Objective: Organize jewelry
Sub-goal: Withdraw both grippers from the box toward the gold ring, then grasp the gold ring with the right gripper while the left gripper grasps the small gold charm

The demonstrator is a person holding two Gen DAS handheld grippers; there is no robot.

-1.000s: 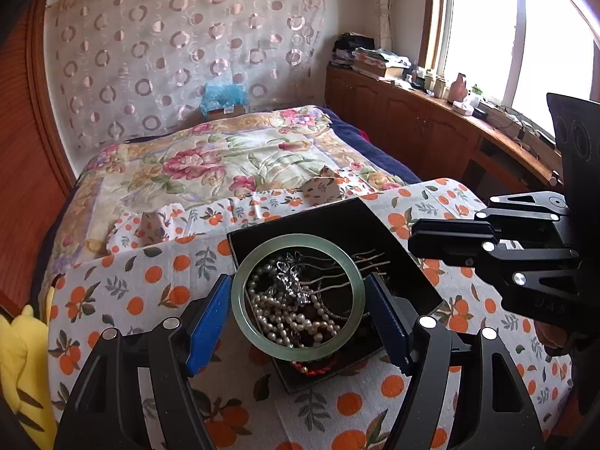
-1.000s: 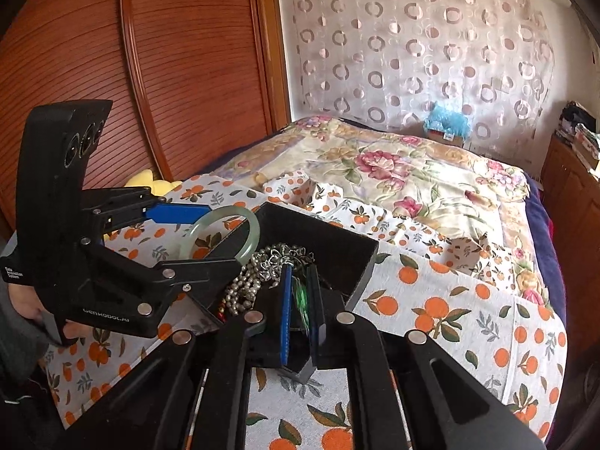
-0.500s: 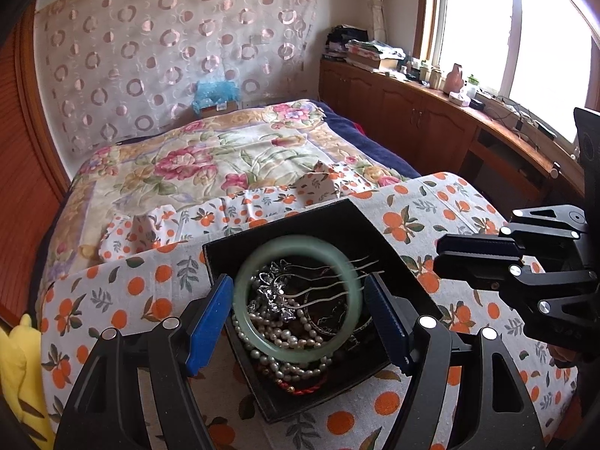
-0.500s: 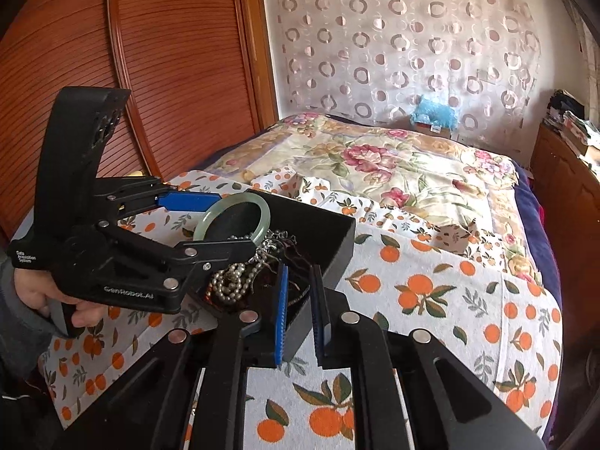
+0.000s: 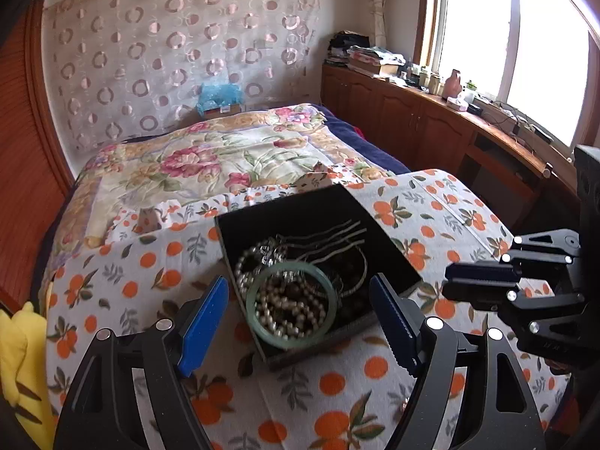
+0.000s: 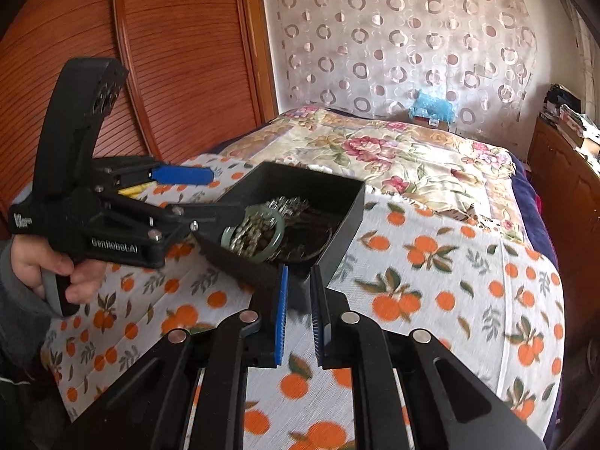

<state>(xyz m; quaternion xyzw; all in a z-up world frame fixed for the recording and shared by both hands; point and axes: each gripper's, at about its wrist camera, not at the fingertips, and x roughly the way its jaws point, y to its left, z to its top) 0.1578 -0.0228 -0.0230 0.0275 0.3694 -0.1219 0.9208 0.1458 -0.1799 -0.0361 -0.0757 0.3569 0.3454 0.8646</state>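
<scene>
A black jewelry box (image 5: 300, 206) stands on the orange-print cloth. It holds a string of pearls (image 5: 288, 311), silver hairpins (image 5: 330, 232) and a pale green bangle (image 5: 252, 305). The bangle lies flat on the pearls at the box's near corner. My left gripper (image 5: 298, 279) hangs just above it, its jaws opening, both blue pads clear of the ring. In the right wrist view a hand holds the left gripper (image 6: 243, 227) over the bangle (image 6: 279, 230). My right gripper (image 6: 299, 268) is shut with nothing in it, just short of the box's (image 6: 337, 225) near corner.
The orange-print cloth (image 5: 150, 281) covers the work surface. Behind it is a bed with a floral quilt (image 5: 210, 153). A yellow plush toy (image 5: 15, 356) sits at the left edge. Wooden cabinets (image 5: 431, 120) run under the window; a wooden wardrobe door (image 6: 168, 56) stands behind the left gripper.
The left jaws have widened and the bangle has dropped from between the pads onto the pearls in the box. Both grippers have drawn back from the box.
</scene>
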